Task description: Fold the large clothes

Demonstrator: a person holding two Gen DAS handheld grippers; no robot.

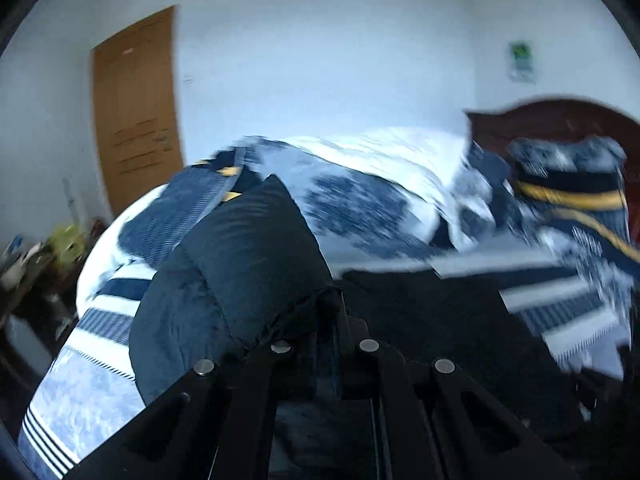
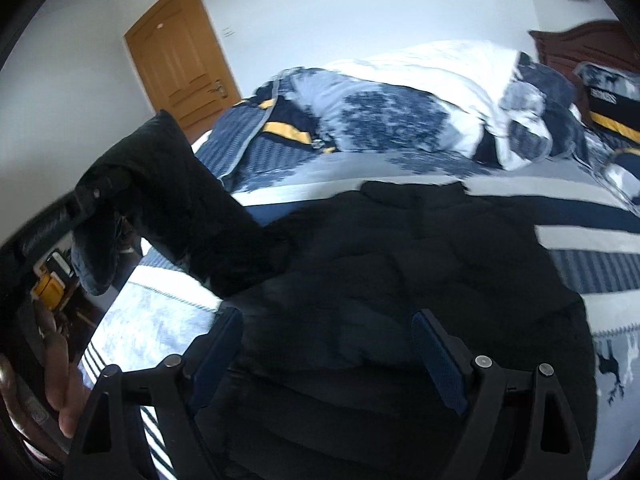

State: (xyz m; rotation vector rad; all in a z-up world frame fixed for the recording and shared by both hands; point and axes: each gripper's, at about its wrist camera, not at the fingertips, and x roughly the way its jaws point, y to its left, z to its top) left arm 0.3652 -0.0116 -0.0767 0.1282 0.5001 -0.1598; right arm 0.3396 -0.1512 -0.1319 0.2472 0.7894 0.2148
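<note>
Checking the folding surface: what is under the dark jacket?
The jacket lies on a bed cover with blue and white stripes, which shows all around it. What the cover looks like directly beneath the jacket is hidden.

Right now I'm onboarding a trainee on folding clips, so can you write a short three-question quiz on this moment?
1. True or false: the right gripper is clamped on the dark jacket.
2. What does the left gripper hold? A) a pillow B) the jacket's sleeve C) nothing
3. Fill in: the jacket lies on the ___, with a heaped quilt behind it.

Key
1. False: its jaws stand open above the jacket, with no fabric pinched.
2. B: the jaws are shut on the sleeve, which is lifted off the bed.
3. Bed.
</note>
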